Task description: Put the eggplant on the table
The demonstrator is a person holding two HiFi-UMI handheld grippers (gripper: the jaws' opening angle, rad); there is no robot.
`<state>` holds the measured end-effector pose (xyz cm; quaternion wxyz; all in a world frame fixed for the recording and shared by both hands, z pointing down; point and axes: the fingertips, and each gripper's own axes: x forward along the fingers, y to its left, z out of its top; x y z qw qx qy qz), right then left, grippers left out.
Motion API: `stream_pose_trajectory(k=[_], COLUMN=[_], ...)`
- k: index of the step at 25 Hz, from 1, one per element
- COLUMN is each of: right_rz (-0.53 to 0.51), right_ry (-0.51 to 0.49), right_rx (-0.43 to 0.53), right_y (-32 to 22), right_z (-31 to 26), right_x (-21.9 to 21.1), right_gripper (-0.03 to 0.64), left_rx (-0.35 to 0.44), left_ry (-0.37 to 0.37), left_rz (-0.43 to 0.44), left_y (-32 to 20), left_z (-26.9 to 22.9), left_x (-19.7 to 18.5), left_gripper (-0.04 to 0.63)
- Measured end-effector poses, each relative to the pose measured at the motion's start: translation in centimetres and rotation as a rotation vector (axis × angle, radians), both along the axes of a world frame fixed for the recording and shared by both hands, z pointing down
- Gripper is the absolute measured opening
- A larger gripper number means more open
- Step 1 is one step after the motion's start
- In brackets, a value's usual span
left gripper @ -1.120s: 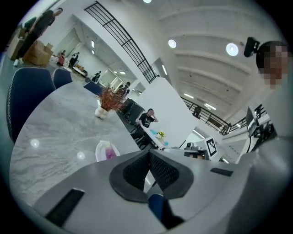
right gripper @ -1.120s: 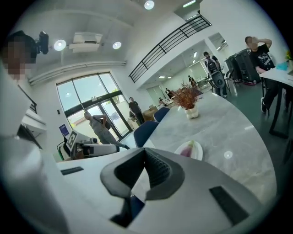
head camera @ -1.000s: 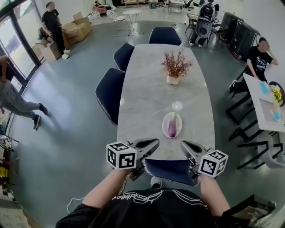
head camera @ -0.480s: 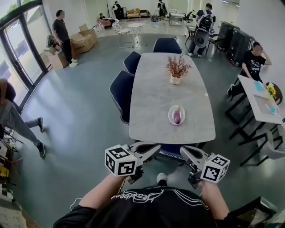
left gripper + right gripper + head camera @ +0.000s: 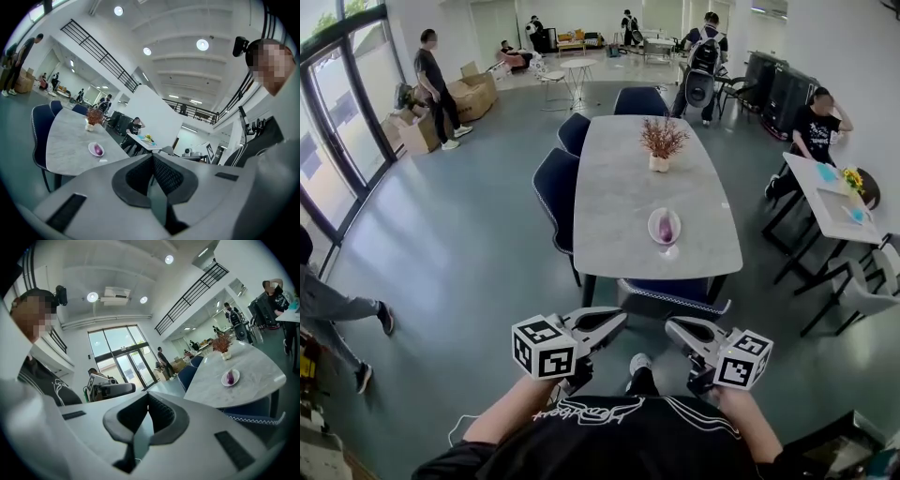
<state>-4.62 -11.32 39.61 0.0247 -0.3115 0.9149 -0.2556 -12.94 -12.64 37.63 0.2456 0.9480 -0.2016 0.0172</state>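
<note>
Two tongs were closed and empty: left tongs, right tongs. The eggplant, on a far plate, appeared light, slick and soft-skinned; a gentle mid-body grasp was advised.

Big open-plan office or lab hall: grey floor, tall glass doors, mezzanine railing, ceiling spotlights, long marble worktop with blue chairs, cardboard boxes, people standing around.

vase of dried twigs, white plate a bit nearer than the vase, navy chairs off to its left, cardboard boxes way back left, white side desk far right
</note>
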Motion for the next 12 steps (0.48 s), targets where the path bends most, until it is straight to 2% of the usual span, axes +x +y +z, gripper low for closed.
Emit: stream_pose_trajectory(k=[4, 12], right_rz=[0.002, -0.001], right_ry=[-0.013, -0.026], right_rx=[-0.005, -0.006], right_y=[1.7, 2.9], right_z=[0.4, 1.5], right_x=[-0.4, 0.1], right_gripper=[0.006, 0.006], left_rx=[-0.008, -0.01], left_ry=[0.018, 0.031], left_rz=[-0.004, 0.024], left_y=[1.4, 2.8], left_z=[0.4, 0.6], left_x=[-0.8, 0.3], left_gripper=[0.009, 0.009])
